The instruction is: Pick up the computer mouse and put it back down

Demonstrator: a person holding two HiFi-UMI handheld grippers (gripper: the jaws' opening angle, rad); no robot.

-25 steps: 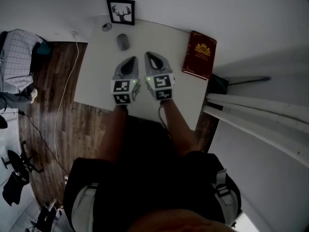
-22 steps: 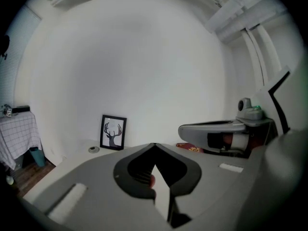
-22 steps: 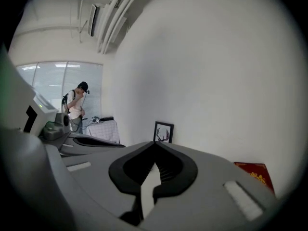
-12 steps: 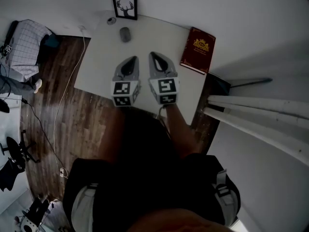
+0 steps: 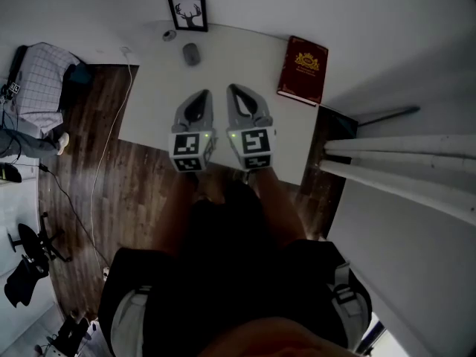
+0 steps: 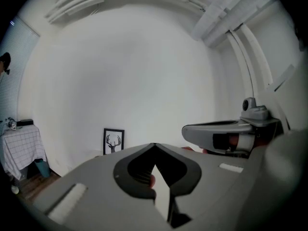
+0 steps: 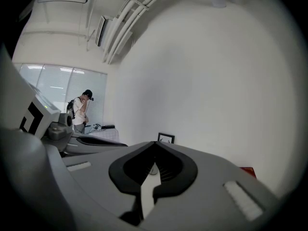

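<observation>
So the computer mouse [image 5: 191,53] is just sitting on the white table [image 5: 149,103], way over at the far end and a bit left of the middle, with nothing touching it. Right behind it at the far edge there's a framed deer picture [image 5: 187,13] propped against the wall, and a small round thing [image 5: 169,35] just left of the mouse; it's too tiny to tell what it is. A red book [image 5: 303,70] lies flat on the far right corner. Both grippers are side by side over the near half of the table, well apart from the mouse and pointing toward the far wall. The left gripper [image 5: 201,94] has its jaws closed tip to tip with nothing in between, and you can see that clearly in its own view [image 6: 154,145]. It's the same for the right gripper [image 5: 235,90]: jaws pressed together and empty [image 7: 155,143]. Off to the left is dark wood floor [image 5: 82,162] with a white cable [image 5: 111,117] running along it, and a person [image 7: 79,110] is standing back by the windows.
</observation>
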